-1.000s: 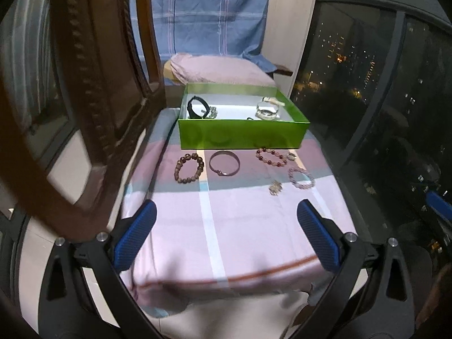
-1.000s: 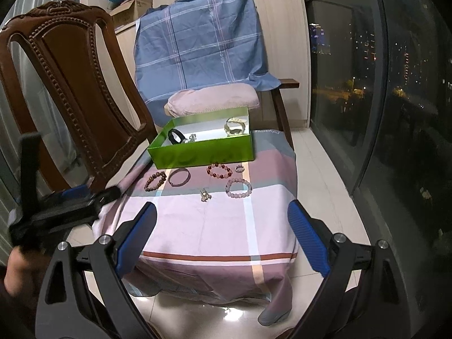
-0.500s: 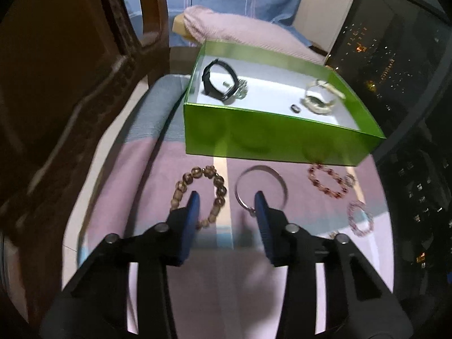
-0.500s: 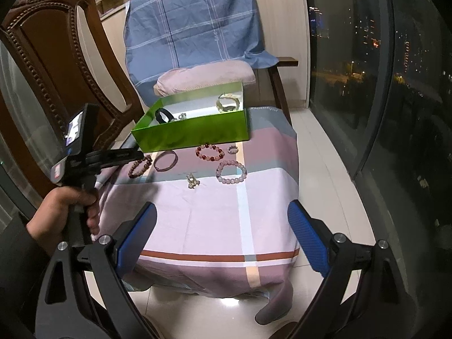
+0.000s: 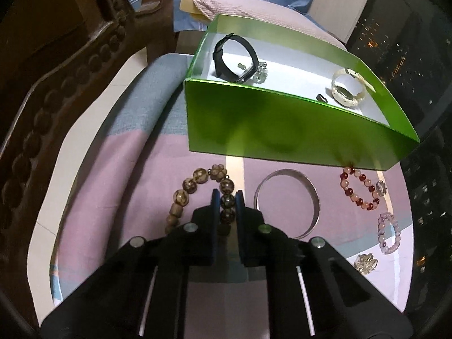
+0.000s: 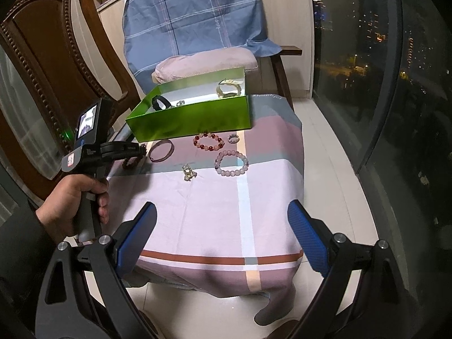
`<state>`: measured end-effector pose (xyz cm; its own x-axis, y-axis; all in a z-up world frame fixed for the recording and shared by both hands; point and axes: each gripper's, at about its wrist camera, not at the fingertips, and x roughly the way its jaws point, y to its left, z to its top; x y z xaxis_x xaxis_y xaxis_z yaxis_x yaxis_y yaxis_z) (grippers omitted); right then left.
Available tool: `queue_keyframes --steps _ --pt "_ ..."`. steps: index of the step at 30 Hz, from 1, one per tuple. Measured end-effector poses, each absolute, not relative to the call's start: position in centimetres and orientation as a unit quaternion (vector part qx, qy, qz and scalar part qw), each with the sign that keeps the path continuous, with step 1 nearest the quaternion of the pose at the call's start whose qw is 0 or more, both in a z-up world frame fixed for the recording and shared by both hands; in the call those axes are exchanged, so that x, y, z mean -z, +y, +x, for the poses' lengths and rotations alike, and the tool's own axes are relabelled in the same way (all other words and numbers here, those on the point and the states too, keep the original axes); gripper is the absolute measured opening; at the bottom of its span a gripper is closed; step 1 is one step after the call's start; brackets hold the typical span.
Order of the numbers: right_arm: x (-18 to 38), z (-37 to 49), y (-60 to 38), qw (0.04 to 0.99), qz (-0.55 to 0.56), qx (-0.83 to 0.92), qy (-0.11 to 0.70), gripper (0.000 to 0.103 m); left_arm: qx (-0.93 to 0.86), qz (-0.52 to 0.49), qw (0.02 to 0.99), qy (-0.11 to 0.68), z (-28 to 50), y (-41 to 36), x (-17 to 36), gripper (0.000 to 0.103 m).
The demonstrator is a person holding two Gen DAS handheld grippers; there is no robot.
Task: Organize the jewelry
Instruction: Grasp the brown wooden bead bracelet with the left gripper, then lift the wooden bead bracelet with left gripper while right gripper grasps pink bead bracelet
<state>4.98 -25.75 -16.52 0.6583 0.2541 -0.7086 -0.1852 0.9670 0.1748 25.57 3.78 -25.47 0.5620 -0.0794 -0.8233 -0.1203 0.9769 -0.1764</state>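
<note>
My left gripper (image 5: pixel 227 196) is shut on the right side of a brown wooden bead bracelet (image 5: pixel 195 183) lying on the pink cloth in front of the green box (image 5: pixel 268 130). From the right wrist view the left gripper (image 6: pixel 141 151) sits over that bracelet (image 6: pixel 131 162). The box holds a black band (image 5: pixel 234 58), a pale bangle (image 5: pixel 349 90) and small pieces. A silver bangle (image 5: pixel 286 203), a red bead bracelet (image 5: pixel 360 189), a lilac bead bracelet (image 5: pixel 389 233), a ring (image 5: pixel 381 188) and a small charm (image 5: pixel 365 262) lie on the cloth. My right gripper (image 6: pixel 221 238) is open and empty above the table's near edge.
A carved wooden chair (image 5: pixel 56 70) stands close on the left. A pink cushion (image 6: pixel 203 63) and a blue plaid cloth (image 6: pixel 192 14) lie behind the box. A glass window wall (image 6: pixel 381 70) runs along the right. The table (image 6: pixel 212 212) drops off at the front.
My left gripper has moved forward and down to the table and has shut on the brown bead bracelet. My right gripper has stayed open and come slightly closer.
</note>
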Motion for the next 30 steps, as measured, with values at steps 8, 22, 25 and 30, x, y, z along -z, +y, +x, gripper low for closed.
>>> queue_keyframes --steps 8,22,25,30 --pt "17.0 7.9 -25.1 0.917 0.013 -0.098 0.387 0.091 0.022 -0.117 0.905 0.409 21.7 4.0 19.7 0.011" --pt "25.3 20.6 -22.5 0.88 -0.053 -0.055 0.469 0.025 0.086 -0.099 0.942 0.309 11.4 2.2 11.4 0.011" --pt "25.2 20.5 -21.9 0.874 -0.054 -0.068 0.479 0.008 0.087 -0.1 0.939 0.316 11.5 2.5 11.5 0.011" --pt "22.1 17.8 -23.7 0.883 0.028 -0.098 0.459 0.008 0.089 -0.098 0.942 0.308 10.5 2.4 10.5 0.011"
